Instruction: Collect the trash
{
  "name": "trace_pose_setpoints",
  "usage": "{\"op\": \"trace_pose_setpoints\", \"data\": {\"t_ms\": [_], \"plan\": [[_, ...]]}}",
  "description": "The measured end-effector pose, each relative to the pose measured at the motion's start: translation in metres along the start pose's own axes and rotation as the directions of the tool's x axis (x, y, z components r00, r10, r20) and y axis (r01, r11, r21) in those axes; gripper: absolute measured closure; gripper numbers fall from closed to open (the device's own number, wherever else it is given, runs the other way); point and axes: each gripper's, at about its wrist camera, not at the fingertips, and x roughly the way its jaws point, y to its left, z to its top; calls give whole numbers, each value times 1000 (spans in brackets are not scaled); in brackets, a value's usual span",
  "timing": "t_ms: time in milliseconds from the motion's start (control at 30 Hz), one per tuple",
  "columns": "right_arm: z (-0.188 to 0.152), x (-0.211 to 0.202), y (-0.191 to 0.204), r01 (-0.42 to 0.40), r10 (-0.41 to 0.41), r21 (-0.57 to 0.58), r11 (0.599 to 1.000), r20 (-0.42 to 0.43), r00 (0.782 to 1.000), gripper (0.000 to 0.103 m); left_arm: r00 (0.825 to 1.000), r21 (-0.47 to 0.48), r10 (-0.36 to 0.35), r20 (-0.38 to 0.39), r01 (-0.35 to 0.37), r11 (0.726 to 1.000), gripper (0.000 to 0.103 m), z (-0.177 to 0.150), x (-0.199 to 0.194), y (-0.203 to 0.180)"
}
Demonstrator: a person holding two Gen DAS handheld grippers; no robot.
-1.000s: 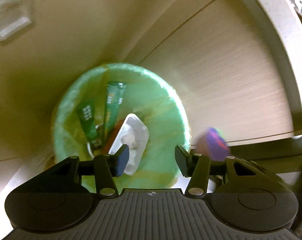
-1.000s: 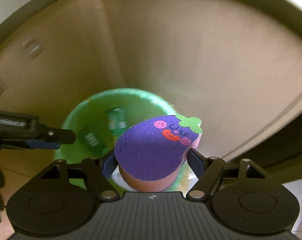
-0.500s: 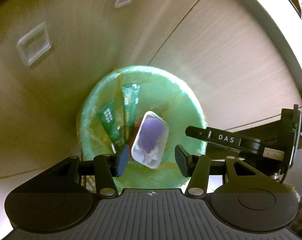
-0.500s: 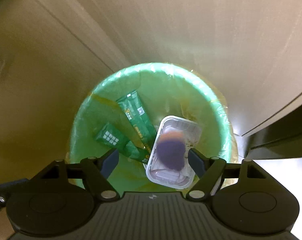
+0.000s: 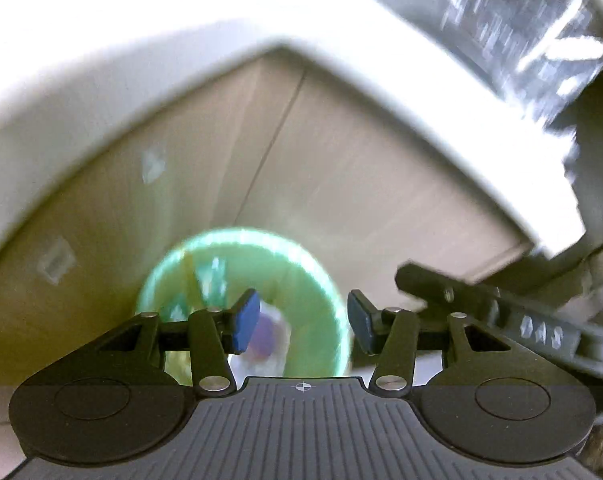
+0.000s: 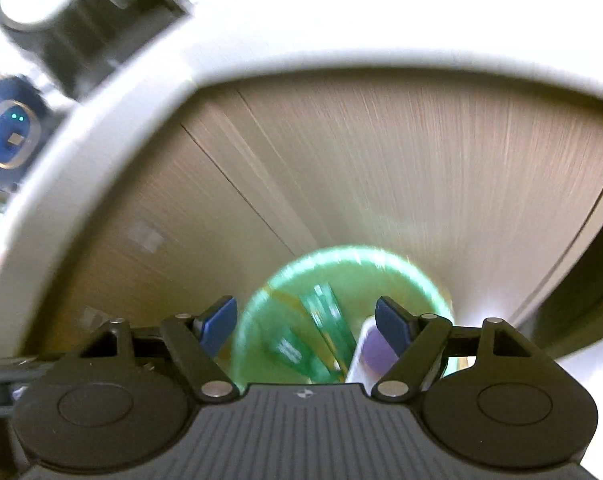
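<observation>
The right gripper (image 6: pixel 306 322) is seen spread and empty, as is the left gripper (image 5: pixel 301 320). Low in both frames, the round green-lined trash bin (image 6: pixel 353 268) is shown holding green foil wrappers (image 6: pixel 321 312) and a white plastic tray (image 6: pixel 359 354) with the purple eggplant-shaped sponge (image 6: pixel 375 350) inside. That item is judged collected; remaining trash cannot be seen. Since the earlier frame, the sponge has been released and both grippers have been raised toward the pale countertop edge (image 6: pixel 261 48).

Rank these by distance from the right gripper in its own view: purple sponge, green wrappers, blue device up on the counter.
1. purple sponge, beside the right gripper's right-hand finger, in the bin.
2. green wrappers, left of it.
3. blue device, far upper left.
</observation>
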Motion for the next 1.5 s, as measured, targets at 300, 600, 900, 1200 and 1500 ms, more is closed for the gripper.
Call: {"op": "trace_pose_setpoints", "data": {"t_ms": [300,600,900,1200,1500], "plan": [[-12,-142,30,1,80,-339,941,224,971,17,908,-39,163,385,-161,986,49,-71,-129,-79],[-36,-212,13,-58,170,-394,917,254,952,14,857,-13,260,446,-284,959,85,-127,-167,-135],[-59,-233,18,-69,214,-450,891,280,936,14,804,-13,329,496,-372,928,87,-148,-189,-171],[-64,-241,21,-66,225,-466,883,295,929,14,794,10,320,517,-380,925,87,-153,-195,-182],[-64,-240,21,-82,233,-461,883,280,931,14,793,-6,342,504,-392,920,87,-155,-196,-183]]}}
